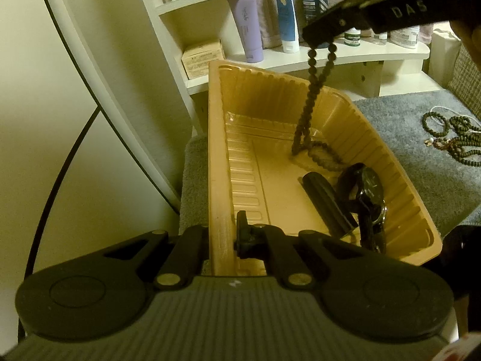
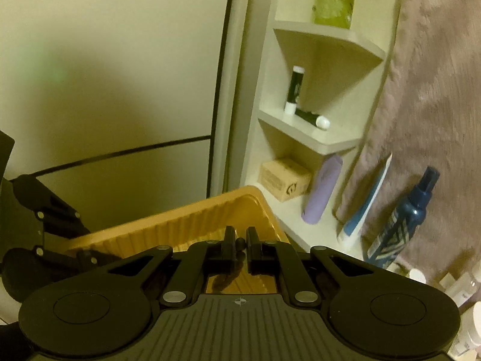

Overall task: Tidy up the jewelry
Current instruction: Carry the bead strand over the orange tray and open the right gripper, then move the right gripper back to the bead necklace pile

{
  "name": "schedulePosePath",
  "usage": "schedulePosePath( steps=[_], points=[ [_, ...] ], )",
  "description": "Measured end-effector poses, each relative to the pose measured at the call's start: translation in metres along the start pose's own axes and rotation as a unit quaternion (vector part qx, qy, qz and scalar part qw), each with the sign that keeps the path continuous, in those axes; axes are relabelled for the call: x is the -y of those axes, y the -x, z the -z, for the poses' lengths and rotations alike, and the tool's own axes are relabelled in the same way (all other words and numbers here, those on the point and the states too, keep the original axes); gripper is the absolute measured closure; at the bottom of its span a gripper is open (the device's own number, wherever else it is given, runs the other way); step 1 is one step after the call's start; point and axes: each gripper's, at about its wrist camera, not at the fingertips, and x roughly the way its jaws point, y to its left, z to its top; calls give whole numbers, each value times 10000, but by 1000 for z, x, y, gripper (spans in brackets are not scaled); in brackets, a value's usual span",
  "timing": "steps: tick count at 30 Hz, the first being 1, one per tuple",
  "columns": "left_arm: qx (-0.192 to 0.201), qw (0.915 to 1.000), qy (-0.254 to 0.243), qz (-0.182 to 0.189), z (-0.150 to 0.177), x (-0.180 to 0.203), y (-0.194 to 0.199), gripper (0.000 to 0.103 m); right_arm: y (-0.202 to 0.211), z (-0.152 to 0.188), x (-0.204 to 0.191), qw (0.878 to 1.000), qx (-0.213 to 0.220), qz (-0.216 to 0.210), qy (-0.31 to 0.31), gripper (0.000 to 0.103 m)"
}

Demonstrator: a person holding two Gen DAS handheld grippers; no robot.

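Observation:
A tan plastic tray (image 1: 217, 150) stands tilted on a grey cloth. My left gripper (image 1: 223, 236) is shut on its near rim. Inside the tray lie a black wristwatch (image 1: 368, 189) and a black bar-shaped piece (image 1: 327, 201). At the top right my right gripper (image 1: 320, 40) is shut on a dark bead necklace (image 1: 309, 102). The necklace hangs down into the tray, and its lower end is coiled on the tray floor. In the right wrist view a bead sits between the fingers of the right gripper (image 2: 240, 242), above the tray (image 2: 180, 225). The rest of the necklace is hidden there.
Several more bead strands (image 1: 451, 135) lie on the grey cloth (image 1: 405, 126) to the right of the tray. Behind it a white shelf unit (image 1: 330, 57) holds a purple tube (image 1: 248, 27), a blue tube (image 1: 285, 15), a spray bottle (image 2: 402, 219) and a cardboard box (image 1: 203, 58). A fuzzy towel (image 2: 436, 90) hangs behind the shelf.

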Motion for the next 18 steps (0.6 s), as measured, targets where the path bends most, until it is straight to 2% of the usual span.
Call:
schedulePosePath(
  steps=[4,9,10,12,13,14,18],
  points=[
    [-14,10000,6,-12,0,0,-1,100,-1,4,0,10000,-33,-13,-53,96],
    [-15,10000,10,-12,0,1,-1,100,11,9,7,9995,65,216,-202,94],
    [-12,10000,10,-12,0,1,0,100,16,10,9,9993,116,247,-262,88],
    [-4,10000,12,-10,0,1,0,100,31,17,13,9979,263,380,-445,71],
    [-3,10000,9,-14,0,1,0,100,39,22,16,9967,345,459,-565,59],
    [-2,10000,9,-13,0,1,0,100,47,29,19,9952,417,550,-687,54],
    [3,10000,2,-17,0,2,1,100,72,68,26,9867,387,1062,-1168,52]
  ],
)
